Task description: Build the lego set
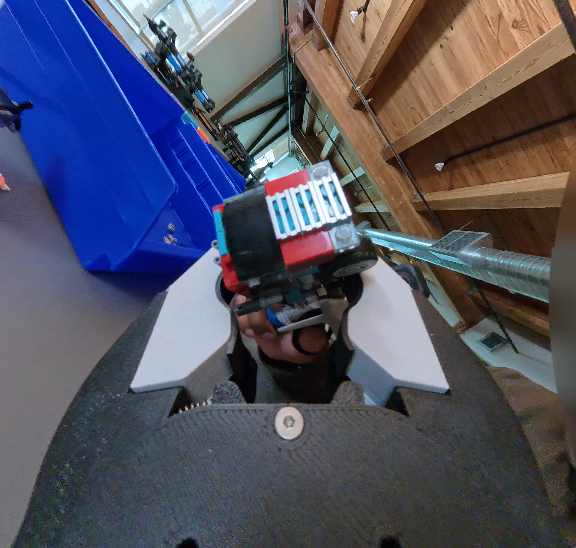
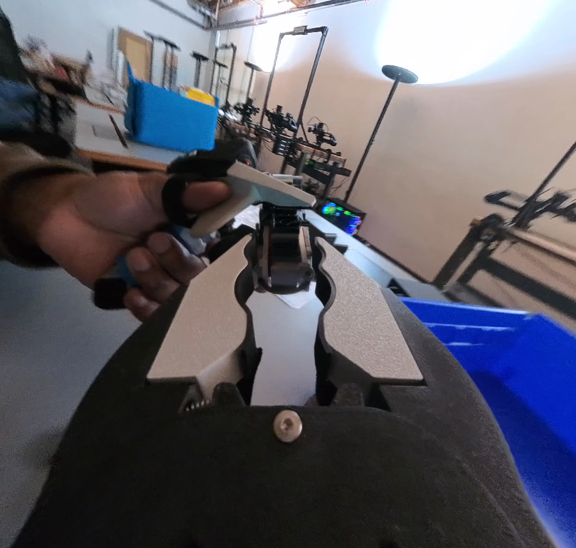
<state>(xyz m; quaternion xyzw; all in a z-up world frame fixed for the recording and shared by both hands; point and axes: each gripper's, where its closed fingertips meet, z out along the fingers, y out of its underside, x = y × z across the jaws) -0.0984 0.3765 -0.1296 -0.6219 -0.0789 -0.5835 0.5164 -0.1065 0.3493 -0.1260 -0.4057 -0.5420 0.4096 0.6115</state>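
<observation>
Two grippers on one toy truck point(image 1: 290, 231): right gripper point(image 2: 282, 262) clamps it, left gripper point(image 1: 296, 271) sits open around it, blue bins point(image 1: 103, 146) to the left.

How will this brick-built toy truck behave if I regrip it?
The toy truck is probably rigid yet fragile, since clipped-on pieces like the white grille may pop off. Its wheel suggests it rolls if set down.

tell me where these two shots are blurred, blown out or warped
Left wrist view: toy truck slightly soft at the claw tips, bins and wooden ceiling fairly sharp, straight lines bowed by the wide lens. Right wrist view: motion blur on the hand and far stands, a glare patch washes out the wall, claw fingers up close sharp.
</observation>
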